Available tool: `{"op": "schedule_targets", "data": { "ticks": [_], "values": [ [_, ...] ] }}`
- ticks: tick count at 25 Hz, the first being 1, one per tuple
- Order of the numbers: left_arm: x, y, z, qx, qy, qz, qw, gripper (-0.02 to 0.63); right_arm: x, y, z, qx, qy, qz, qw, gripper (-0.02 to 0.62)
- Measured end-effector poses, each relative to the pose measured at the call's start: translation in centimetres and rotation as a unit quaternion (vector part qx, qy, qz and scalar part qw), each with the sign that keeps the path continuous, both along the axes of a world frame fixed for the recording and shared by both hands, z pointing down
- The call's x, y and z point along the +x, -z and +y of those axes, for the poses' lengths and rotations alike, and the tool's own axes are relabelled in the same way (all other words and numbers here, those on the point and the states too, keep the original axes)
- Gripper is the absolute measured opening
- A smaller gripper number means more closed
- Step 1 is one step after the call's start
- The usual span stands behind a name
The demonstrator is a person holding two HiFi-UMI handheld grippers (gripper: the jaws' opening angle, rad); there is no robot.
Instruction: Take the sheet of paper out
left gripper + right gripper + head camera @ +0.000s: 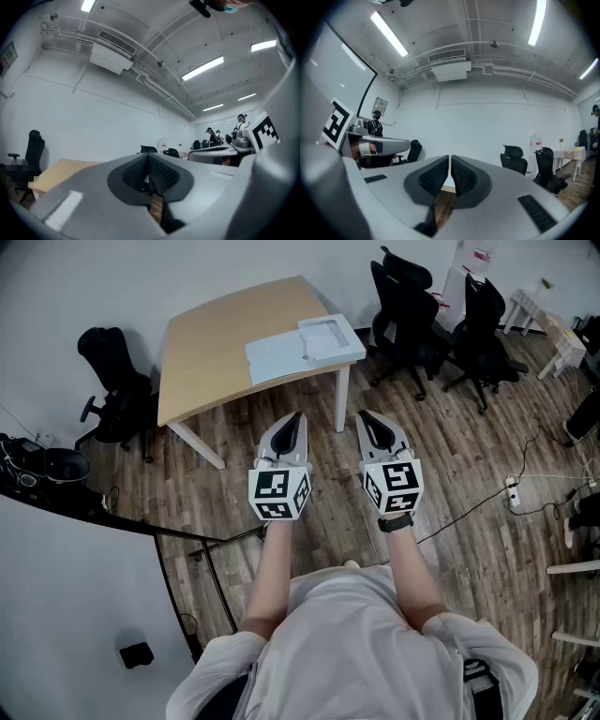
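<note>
Standing well back from the wooden table (pixel 214 343), you hold the left gripper (pixel 298 418) and right gripper (pixel 366 418) level and side by side, each with jaws pressed together on nothing, which I judge to be an approach posture. At the table's right end lie a pale flat folder (pixel 275 358) and, touching it, a shallow white tray (pixel 330 337) — which of them holds the sheet of paper cannot be told.

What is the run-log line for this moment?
phase: before reach | left gripper: shut, empty, level | right gripper: shut, empty, level | pale blue flat rectangle and white shallow box: on light wooden table, untouched
</note>
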State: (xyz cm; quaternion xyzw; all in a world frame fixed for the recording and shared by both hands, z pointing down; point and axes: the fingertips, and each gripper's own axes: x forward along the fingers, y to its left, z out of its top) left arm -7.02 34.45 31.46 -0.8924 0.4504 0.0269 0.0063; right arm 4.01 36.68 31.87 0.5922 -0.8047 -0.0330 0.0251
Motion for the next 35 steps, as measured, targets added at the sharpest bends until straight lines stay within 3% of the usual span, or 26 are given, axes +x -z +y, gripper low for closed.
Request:
{"op": "schedule_targets", "data": {
  "ticks": [8, 14, 21, 27, 32, 35],
  "values": [
    [4.5, -1.0, -2.5, 0.002, 0.008, 0.002, 1.0000, 0.009, 4.8, -0.9, -2.8, 0.008, 0.002, -0.036, 0.999, 0.023],
    [5.6, -3.1, -6.4, -0.016, 0.005, -0.014, 0.9998, 0.009, 5.5, -4.0, -7.2, -0.027, 0.009, -0.047, 0.999, 0.025],
    [5.4, -4.5, -16.4, -0.031, -0.018, -0.008, 0.9993, 0.009, 4.5, -6.1, -15.9, -0.053, -0.006, -0.050, 0.997, 0.025],
    [4.0, -3.5, -26.9, -0.033, -0.048, -0.001, 0.9983, 0.009, 2.5, -4.6, -25.9, -0.055, -0.027, -0.043, 0.997, 0.025],
    [1.3, -5.1, -34.3, -0.060, -0.046, 0.019, 0.9970, 0.009, 0.3, -4.9, -32.2, -0.063, -0.029, -0.033, 0.997, 0.025],
    [0.2, -7.0, -36.9, -0.091, -0.046, 0.037, 0.9941, 0.009, -0.8, -7.0, -34.6, -0.093, -0.018, -0.029, 0.995, 0.025]
  ]
}}
